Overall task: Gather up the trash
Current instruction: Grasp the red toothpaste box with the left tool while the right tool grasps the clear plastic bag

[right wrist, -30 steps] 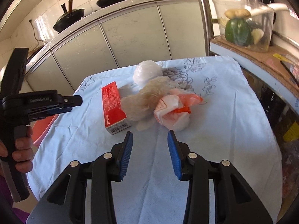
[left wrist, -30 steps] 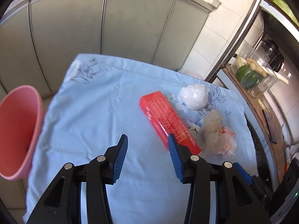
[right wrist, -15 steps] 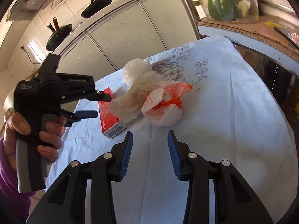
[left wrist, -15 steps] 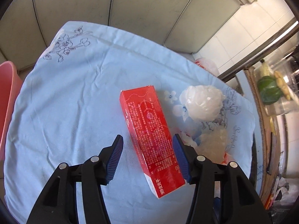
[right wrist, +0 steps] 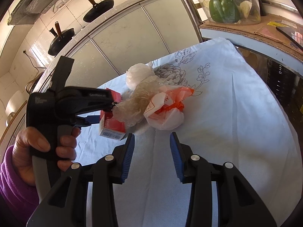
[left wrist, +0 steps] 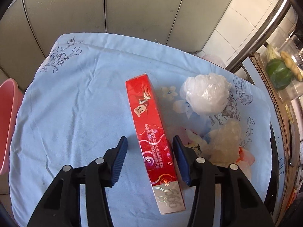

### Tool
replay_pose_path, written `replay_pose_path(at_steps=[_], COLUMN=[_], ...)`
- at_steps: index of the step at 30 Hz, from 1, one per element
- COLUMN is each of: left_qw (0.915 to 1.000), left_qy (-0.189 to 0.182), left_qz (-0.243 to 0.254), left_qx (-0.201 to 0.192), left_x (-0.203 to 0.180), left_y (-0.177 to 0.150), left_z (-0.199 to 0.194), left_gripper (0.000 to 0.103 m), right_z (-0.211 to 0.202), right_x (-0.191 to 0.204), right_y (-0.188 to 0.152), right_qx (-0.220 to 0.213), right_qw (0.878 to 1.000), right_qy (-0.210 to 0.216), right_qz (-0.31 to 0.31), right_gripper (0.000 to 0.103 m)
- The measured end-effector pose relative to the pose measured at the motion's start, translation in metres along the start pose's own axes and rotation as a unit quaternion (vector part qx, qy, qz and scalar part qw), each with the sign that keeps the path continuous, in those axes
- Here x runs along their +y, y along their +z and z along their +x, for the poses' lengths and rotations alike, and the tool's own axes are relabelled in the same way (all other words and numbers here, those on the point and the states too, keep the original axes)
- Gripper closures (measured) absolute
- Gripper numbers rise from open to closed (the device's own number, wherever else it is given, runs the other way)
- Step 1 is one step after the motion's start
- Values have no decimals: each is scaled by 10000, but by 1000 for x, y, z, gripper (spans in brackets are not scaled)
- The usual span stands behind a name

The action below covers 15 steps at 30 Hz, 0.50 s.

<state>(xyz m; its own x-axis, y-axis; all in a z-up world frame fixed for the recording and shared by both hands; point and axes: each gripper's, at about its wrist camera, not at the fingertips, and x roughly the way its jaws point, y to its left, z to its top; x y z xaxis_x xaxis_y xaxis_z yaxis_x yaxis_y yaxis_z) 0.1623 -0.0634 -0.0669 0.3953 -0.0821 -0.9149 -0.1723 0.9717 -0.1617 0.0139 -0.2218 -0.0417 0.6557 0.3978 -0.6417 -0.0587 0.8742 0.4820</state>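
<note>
A long red box (left wrist: pixel 151 136) lies on the light blue cloth (left wrist: pixel 75 113). My left gripper (left wrist: pixel 150 149) is open, its jaws on either side of the box's near half, not touching. It also shows in the right wrist view (right wrist: pixel 98 111) around the red box (right wrist: pixel 111 124). Right of the box lie a white plastic wad (left wrist: pixel 206 96), a beige crumpled wrapper (left wrist: pixel 225 141) and an orange-and-white bag (right wrist: pixel 166 109). My right gripper (right wrist: pixel 152 143) is open and empty, just short of that bag.
A pink bin (left wrist: pixel 6 124) stands at the table's left edge. Grey cabinet doors (left wrist: pixel 132 11) are behind the table. A shelf on the right holds a clear container with a green pepper (right wrist: pixel 223 9). Pans (right wrist: pixel 98 11) sit on the counter behind.
My left gripper has moved forward and down until its open jaws straddle the red box. My right gripper has edged closer to the orange-and-white bag.
</note>
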Motion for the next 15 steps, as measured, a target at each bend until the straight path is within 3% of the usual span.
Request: replay_pose_path(at_steps=[2,10,15], left_qw=[10000,9991,9979], left_qy=[-38,-359,-520], left_qz=[-8,2,33], left_qx=[-66,-231,-374], left_x=[9,49,69], left_y=[-4,-25,-36], left_z=[-5,-24,-36], left_gripper=[76,79,79], right_z=[0,-5,2], right_x=[0,23,51], right_y=[0,2,21], right_qx=[-5,-149,-253], right_qw=[10000,9990,9971], right_qy=[-8,38,-67], right_qz=[-16,-416,-718], right_gripper=[64,64,64])
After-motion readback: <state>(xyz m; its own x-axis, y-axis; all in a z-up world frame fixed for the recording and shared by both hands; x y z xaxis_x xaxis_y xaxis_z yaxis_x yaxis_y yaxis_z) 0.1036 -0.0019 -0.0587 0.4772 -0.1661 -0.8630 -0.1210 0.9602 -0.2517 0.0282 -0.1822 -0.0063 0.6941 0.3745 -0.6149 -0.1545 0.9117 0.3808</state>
